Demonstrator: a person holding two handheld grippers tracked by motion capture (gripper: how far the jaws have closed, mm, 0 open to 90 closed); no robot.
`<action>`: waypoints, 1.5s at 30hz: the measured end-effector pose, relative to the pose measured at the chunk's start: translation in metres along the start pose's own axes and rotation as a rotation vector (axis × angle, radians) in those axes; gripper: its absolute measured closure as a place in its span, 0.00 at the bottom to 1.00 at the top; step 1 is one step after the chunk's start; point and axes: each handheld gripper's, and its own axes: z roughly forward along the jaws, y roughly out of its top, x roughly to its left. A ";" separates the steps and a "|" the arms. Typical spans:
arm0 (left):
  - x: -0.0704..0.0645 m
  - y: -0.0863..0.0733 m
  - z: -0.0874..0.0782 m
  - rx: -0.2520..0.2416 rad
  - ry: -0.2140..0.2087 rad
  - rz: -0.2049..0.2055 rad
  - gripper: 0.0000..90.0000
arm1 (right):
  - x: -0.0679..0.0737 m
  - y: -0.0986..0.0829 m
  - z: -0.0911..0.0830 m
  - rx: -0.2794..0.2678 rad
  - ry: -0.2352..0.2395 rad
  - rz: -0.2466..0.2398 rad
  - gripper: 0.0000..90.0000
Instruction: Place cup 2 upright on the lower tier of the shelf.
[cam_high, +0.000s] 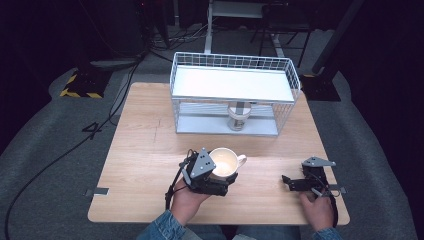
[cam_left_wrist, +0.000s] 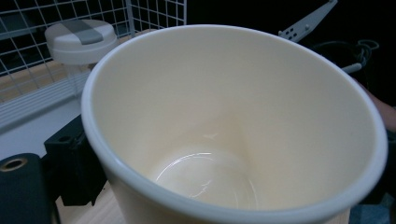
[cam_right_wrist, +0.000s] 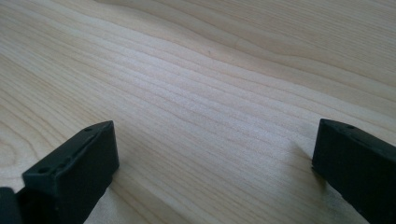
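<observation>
One mug (cam_high: 224, 162), mouth up, handle pointing right.

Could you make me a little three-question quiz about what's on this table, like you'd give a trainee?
1. True or false: the cream mug is lying on its side inside the wire rack.
2. Which gripper is at the mug? A) left gripper B) right gripper C) both
3. Fill in: under the rack's white shelf stands a small ______ with a white lid.

Key
1. False. The mug is out on the wooden table, in front of the rack, mouth up and looking empty.
2. A. The right gripper rests apart on the table, jaws wide open over bare wood.
3. Jar; its contents are too small to make out.
</observation>
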 end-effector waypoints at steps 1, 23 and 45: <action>0.003 0.004 -0.002 -0.007 0.000 -0.008 0.10 | 0.000 0.000 0.000 0.000 0.000 -0.001 0.01; 0.051 0.058 -0.014 -0.055 0.014 -0.053 0.10 | 0.000 0.000 0.000 0.000 0.000 -0.001 0.01; 0.083 0.115 -0.004 -0.084 0.050 -0.012 0.10 | 0.000 0.000 0.000 0.000 0.000 -0.001 0.01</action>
